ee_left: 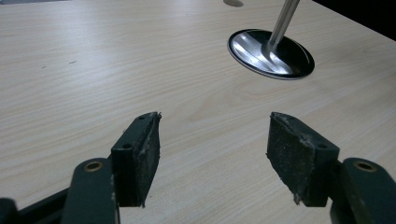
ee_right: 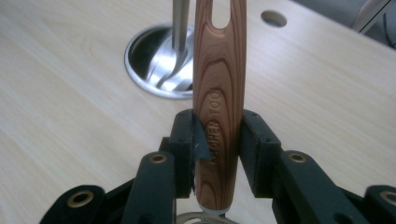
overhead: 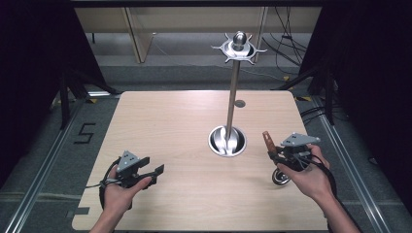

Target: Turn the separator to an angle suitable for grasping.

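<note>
My right gripper (overhead: pixel 273 154) is shut on the wooden handle (ee_right: pixel 219 70) of a pizza cutter, at the table's right side. The handle (overhead: pixel 267 141) points up and away, with a slot near its far end. The cutter's round wheel (overhead: pixel 280 177) hangs below the gripper, close to the tabletop. My left gripper (overhead: pixel 156 171) is held at the front left, open, with nothing between its pads (ee_left: pixel 142 154). A metal stand with a round base (overhead: pixel 227 141) and a tall pole (overhead: pixel 233 92) rises mid-table, topped by a ring of hooks (overhead: pixel 239 47).
The light wood table (overhead: pixel 170 121) has a small round hole (overhead: pixel 240 103) behind the stand. Beyond its far edge are floor cables (overhead: pixel 286 43) and dark curtains on both sides. The stand's base (ee_left: pixel 271 55) lies ahead and right of my left gripper.
</note>
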A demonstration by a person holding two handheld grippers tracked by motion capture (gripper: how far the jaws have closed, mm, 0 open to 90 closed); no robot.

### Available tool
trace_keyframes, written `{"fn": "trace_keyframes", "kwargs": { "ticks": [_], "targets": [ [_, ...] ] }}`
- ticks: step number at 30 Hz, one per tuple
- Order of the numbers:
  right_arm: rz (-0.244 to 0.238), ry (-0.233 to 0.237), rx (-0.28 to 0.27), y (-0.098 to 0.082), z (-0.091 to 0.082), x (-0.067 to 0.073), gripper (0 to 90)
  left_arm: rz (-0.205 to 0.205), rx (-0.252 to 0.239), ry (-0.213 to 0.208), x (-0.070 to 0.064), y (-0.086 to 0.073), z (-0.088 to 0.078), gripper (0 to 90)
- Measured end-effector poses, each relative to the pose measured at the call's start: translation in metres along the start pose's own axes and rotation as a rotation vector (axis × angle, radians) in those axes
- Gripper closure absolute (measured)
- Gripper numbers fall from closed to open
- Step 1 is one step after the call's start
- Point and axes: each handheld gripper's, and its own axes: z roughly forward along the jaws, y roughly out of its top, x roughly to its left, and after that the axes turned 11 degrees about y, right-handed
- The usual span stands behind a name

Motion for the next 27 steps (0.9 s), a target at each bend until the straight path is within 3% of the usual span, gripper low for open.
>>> {"fn": "trace_keyframes", "kwargs": {
  "ticks": [1, 2, 4, 6, 7, 8, 9, 10, 12, 19, 24, 25, 27],
  "targets": [
    [0.002, -0.014, -0.038, 0.002, -0.001, 0.000, 69.0, 0.000, 0.001, -0.004, 0.000, 0.000, 0.000, 34.2],
    [0.018, 0.002, -0.030, 0.003, -0.003, 0.001, 69.1, 0.002, 0.002, -0.004, 0.000, 0.000, 0.000, 34.2],
    [0.006, -0.011, -0.065, 0.004, -0.005, 0.000, 69.1, 0.000, 0.001, -0.003, 0.000, 0.000, 0.000, 34.2],
    [-0.006, -0.004, -0.064, 0.006, -0.006, -0.002, 69.1, -0.001, 0.001, -0.002, 0.000, 0.000, 0.001, 34.2],
    [-0.011, 0.000, -0.094, 0.007, -0.007, -0.003, 69.1, -0.001, 0.001, -0.003, 0.000, 0.000, 0.001, 34.2],
    [0.025, 0.004, -0.116, 0.010, -0.011, -0.001, 69.1, -0.004, 0.002, 0.001, -0.001, 0.000, 0.001, 34.2],
    [0.030, 0.006, -0.129, 0.011, -0.013, -0.001, 69.1, -0.002, 0.002, -0.002, -0.001, 0.000, 0.001, 34.3],
    [0.007, 0.002, -0.154, 0.013, -0.014, -0.004, 69.1, 0.001, 0.001, -0.004, -0.001, 0.000, 0.002, 34.2],
    [0.006, 0.007, -0.157, 0.014, -0.016, -0.004, 69.1, 0.002, 0.003, -0.002, -0.001, 0.000, 0.001, 34.2],
    [0.008, -0.007, -0.248, 0.026, -0.019, -0.005, 69.1, 0.003, 0.008, -0.010, -0.001, 0.000, 0.002, 34.3],
    [0.000, -0.010, -0.293, 0.037, -0.028, -0.004, 69.1, -0.018, 0.005, -0.011, -0.001, -0.001, 0.002, 34.3],
    [0.018, -0.013, -0.309, 0.039, -0.030, -0.002, 69.1, -0.004, 0.002, -0.016, -0.001, 0.000, 0.002, 34.3],
    [-0.006, -0.031, -0.368, 0.047, -0.036, -0.002, 69.1, -0.002, 0.001, -0.016, -0.002, 0.000, 0.001, 34.3]
  ]
}}
